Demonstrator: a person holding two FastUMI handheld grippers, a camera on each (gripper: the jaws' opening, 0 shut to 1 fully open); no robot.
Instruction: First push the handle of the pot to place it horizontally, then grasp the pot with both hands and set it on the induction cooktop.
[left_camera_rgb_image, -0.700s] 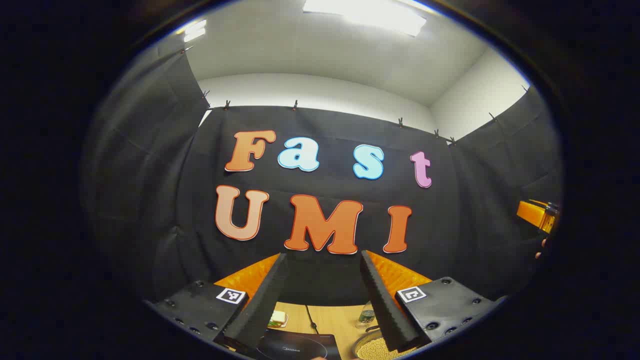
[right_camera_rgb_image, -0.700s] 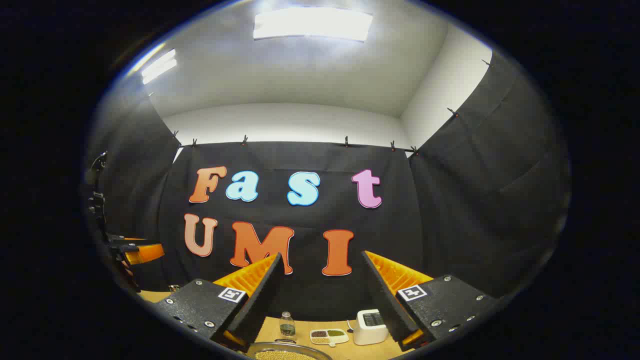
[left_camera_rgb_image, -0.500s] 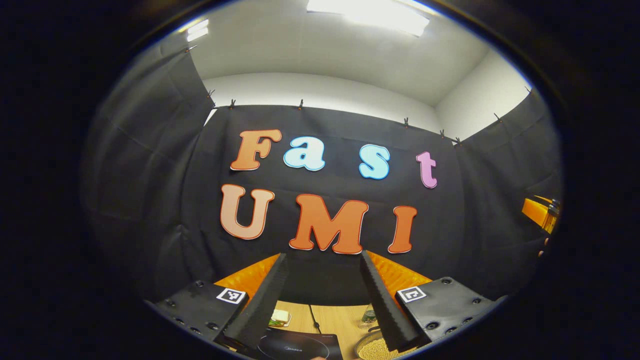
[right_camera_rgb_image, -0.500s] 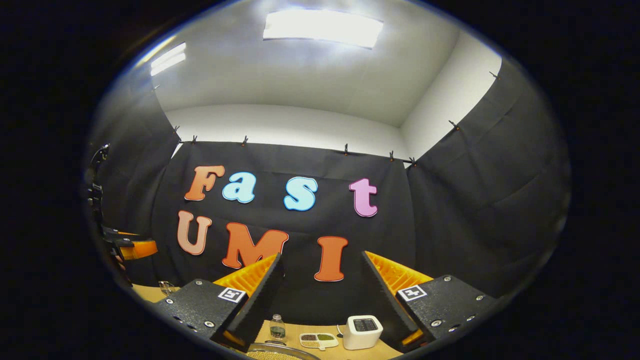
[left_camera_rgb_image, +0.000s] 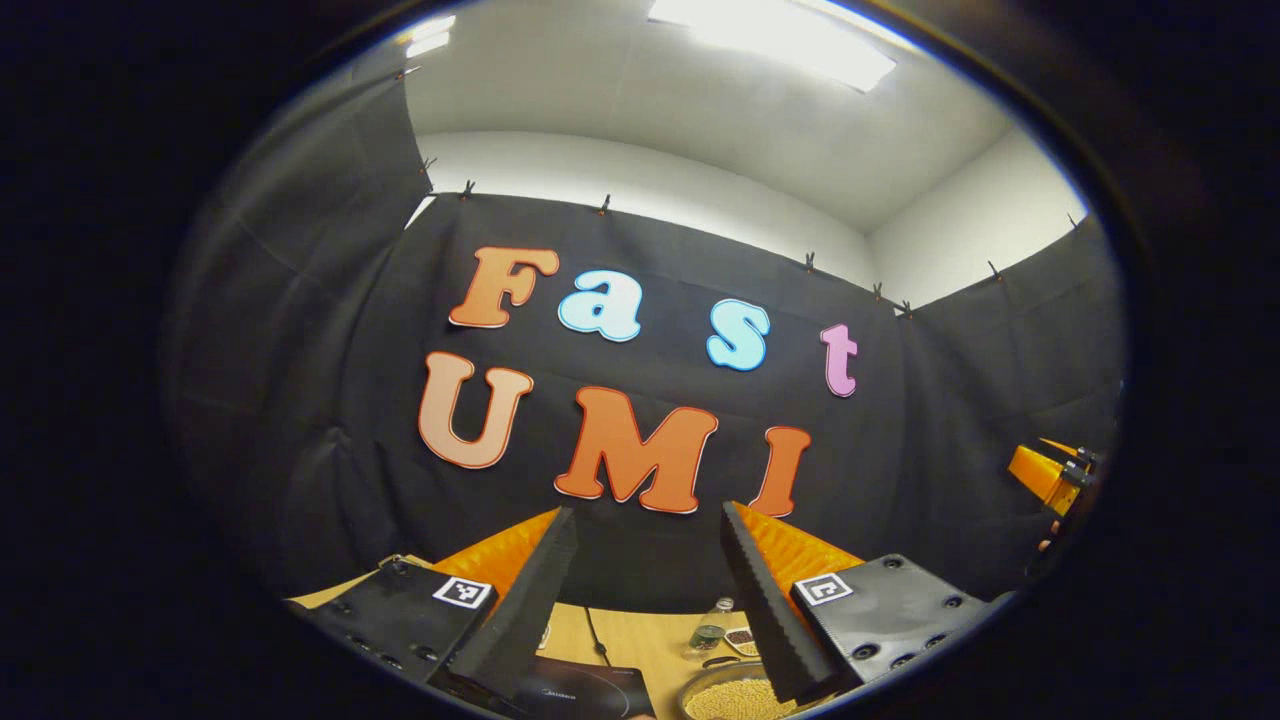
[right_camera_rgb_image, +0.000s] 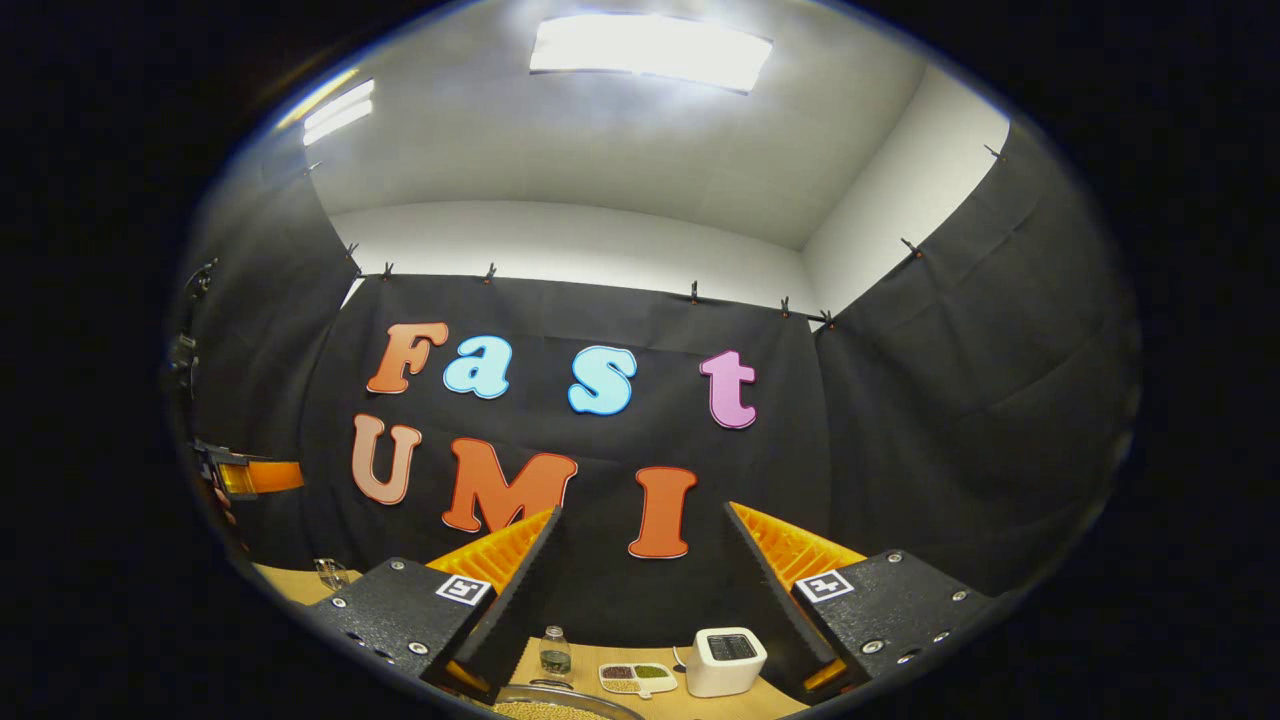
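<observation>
Meanwhile both tools, left (left_camera_rgb_image: 648, 520) and right (right_camera_rgb_image: 642, 520), gape empty above the pot (left_camera_rgb_image: 728, 698), beside the cooktop (left_camera_rgb_image: 585, 690).

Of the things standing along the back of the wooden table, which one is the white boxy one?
The white box-shaped appliance, rightmost in the right gripper view. The small clear bottle and the white divided dish of grains stand to its left.

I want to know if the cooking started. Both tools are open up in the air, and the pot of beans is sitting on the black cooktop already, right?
Not quite. The pot of beans sits on the wooden table, beside the black cooktop, not on it; the left gripper view shows this. The left tool and the right tool are indeed open, held above the table.
</observation>
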